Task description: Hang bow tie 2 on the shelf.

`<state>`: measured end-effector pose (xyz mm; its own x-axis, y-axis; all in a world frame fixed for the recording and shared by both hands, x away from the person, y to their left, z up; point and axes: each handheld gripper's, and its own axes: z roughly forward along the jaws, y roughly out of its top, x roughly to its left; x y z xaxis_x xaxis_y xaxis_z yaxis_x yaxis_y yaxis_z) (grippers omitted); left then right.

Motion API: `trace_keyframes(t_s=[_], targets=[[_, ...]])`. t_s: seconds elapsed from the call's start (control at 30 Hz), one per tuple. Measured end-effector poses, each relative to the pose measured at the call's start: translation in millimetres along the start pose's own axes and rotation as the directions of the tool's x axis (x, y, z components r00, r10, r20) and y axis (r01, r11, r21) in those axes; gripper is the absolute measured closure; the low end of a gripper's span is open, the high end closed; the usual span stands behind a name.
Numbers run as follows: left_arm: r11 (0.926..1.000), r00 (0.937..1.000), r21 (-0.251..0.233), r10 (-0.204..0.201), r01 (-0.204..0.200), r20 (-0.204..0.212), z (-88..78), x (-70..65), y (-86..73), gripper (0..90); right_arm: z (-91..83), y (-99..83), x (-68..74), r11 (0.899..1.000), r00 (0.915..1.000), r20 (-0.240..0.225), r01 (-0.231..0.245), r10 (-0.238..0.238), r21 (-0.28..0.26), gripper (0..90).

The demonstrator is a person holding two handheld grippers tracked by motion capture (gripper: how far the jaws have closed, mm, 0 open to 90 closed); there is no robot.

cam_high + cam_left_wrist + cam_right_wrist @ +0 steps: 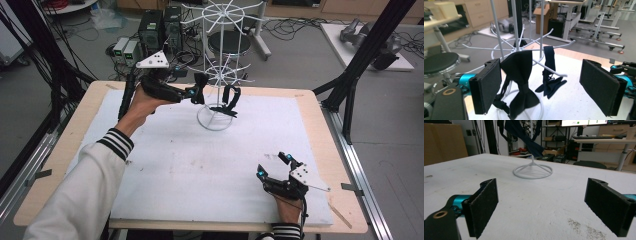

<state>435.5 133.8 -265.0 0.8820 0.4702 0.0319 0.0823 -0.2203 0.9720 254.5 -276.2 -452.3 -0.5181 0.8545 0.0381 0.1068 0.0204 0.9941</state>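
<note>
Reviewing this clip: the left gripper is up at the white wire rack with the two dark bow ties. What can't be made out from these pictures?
- Left gripper, high view: it covers the near bow tie, so contact is unclear.
- Left gripper view: near bow tie's lower end cut off by the bottom edge.
- Far bow tie: clasp too small.
- Right gripper view: wire rack top cut off by the upper edge.

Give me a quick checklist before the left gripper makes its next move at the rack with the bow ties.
1. Left gripper jaws open, nothing pinched: ok.
2. Near bow tie draped over a rack arm: ok.
3. Second bow tie hanging on its own arm: ok.
4. White wire rack upright on the table: ok.
5. Right gripper open, resting apart from the rack: ok.
6. Near bow tie seated firmly: cannot tell.
</note>
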Motion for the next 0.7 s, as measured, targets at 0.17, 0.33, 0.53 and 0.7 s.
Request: trace_keyframes(t_s=[0.17,0.33,0.53,0.7], targets=[[0.9989,0.9992,-0.038,0.025,-0.026,-0.031,-34.3,-6.2,-14.6,17.6,-0.2,-0.1,-0.3,1.000,1.0000,-0.001,0.001,-0.001,-0.001,11.1],[0.9976,0.9974,-0.060,0.030,-0.034,-0.066,-74.2,-7.4,-43.3,17.4,0.2,0.0,-0.1,1.000,1.0000,0.004,0.002,-0.002,0.003,11.1],[0.9939,0.9919,-0.110,-0.010,-0.004,-0.127,-114.6,-15.6,-88.6,17.0,0.3,0.0,-0.1,1.000,1.0000,0.001,-0.001,0.001,0.002,11.1],[0.9932,0.9821,-0.116,-0.010,-0.012,-0.188,-139.6,-27.4,-131.9,17.0,-0.1,0.2,0.7,1.000,1.0000,0.001,0.002,-0.002,0.007,11.1]])
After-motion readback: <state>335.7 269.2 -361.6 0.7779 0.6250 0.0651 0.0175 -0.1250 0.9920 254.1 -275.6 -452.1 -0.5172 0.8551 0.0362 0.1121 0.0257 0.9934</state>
